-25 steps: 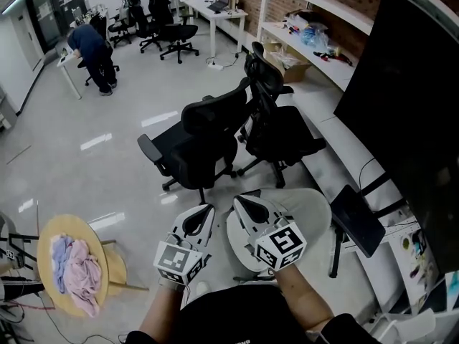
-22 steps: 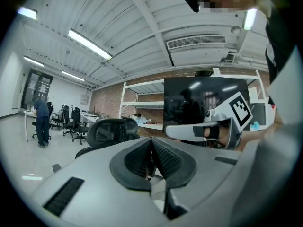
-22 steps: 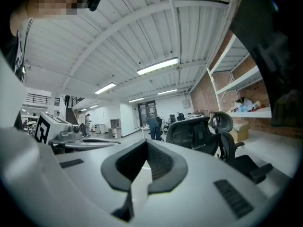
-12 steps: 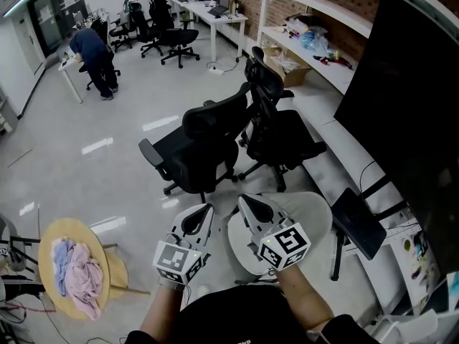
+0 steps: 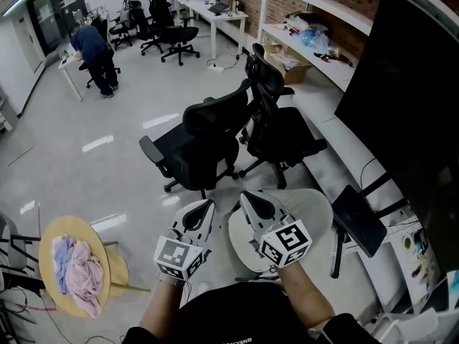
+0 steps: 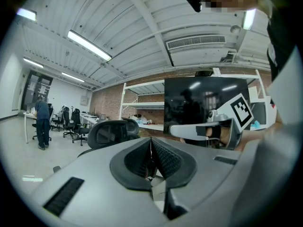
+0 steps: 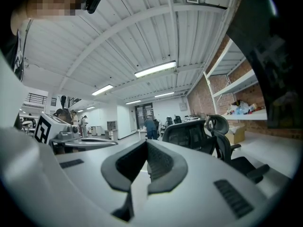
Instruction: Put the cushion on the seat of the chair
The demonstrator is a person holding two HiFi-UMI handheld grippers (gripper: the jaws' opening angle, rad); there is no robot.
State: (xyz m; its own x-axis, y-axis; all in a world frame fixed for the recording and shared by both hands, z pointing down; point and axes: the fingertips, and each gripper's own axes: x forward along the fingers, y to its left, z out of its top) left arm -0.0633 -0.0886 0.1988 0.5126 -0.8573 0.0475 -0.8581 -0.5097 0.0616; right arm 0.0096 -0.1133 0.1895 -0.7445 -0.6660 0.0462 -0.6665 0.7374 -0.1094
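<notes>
In the head view, the left hand-held gripper [image 5: 203,208] and the right hand-held gripper [image 5: 249,201] sit side by side close to the person. Both point out into the room, each with its jaws together and nothing in them. Right under the right one lies a pale oval pad [image 5: 310,210] — probably the cushion, though it could be a seat, and this view does not settle it. Its long axis runs from near-left to far-right. The right hand is the nearer one, while the left hangs just off the pad's left edge. A black chair [image 5: 204,145] stands on the floor [image 5: 107,170] beyond the pad, ahead of the left tips. A second chair [image 5: 280,124] is just beside it on the right. Far to the left, crumpled cloths [image 5: 75,267] lie on a round tabletop [image 5: 49,244], well apart from both hands.

In the left gripper view, the ribbed pads meet in a thin line with nothing between them. A black chair's back shows past the tips.

In the right gripper view, the jaws are likewise closed and empty — both black chairs stand ahead and to the right. The pad is out of sight below.

As for writing, the marker cubes [image 5: 285,244] carry only black-and-white patterns. No brand or label can be read.
</notes>
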